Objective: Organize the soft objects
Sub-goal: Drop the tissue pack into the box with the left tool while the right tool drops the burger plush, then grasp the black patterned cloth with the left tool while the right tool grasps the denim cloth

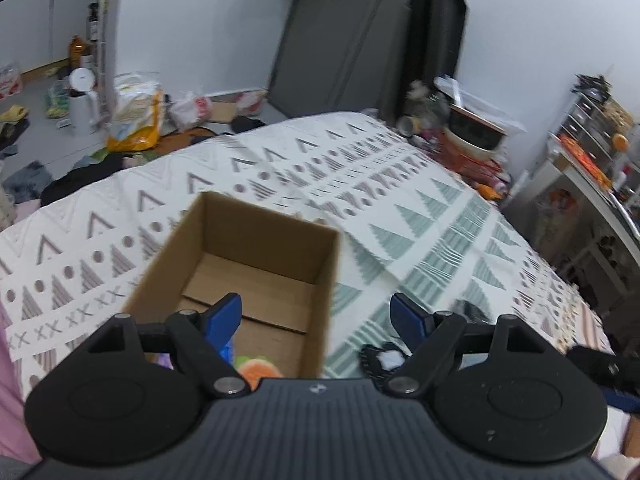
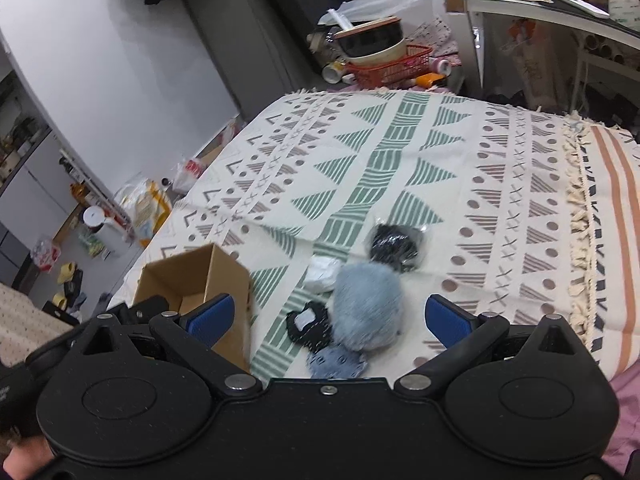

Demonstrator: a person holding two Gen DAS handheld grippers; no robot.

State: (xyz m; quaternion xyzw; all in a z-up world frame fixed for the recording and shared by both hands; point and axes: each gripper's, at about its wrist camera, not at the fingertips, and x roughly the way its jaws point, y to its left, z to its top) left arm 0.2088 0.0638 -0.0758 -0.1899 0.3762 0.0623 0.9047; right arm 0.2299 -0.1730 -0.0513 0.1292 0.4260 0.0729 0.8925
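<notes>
Cardboard box [image 1: 256, 264]: we see it open-topped on the patterned bedspread [image 1: 420, 216]; an orange-and-green soft item [image 1: 258, 368] lies at its near end, partly hidden by our tool.
Left gripper [image 1: 316, 316]: we hold it released, blue pads wide apart, nothing between them; it hangs over the box's near right corner.
Right gripper [image 2: 328, 316]: we hold it spread, pads empty, above the pile.
Soft pile: we find it on the bedspread, right of the box [image 2: 196, 292]. A fluffy grey-blue piece [image 2: 366, 308] touches a white item [image 2: 322, 274], a black dotted item with white patch [image 2: 310, 326] and a blue patterned item [image 2: 338, 362].
Black bagged item [image 2: 394, 246]: we note it just beyond the fluffy piece.
</notes>
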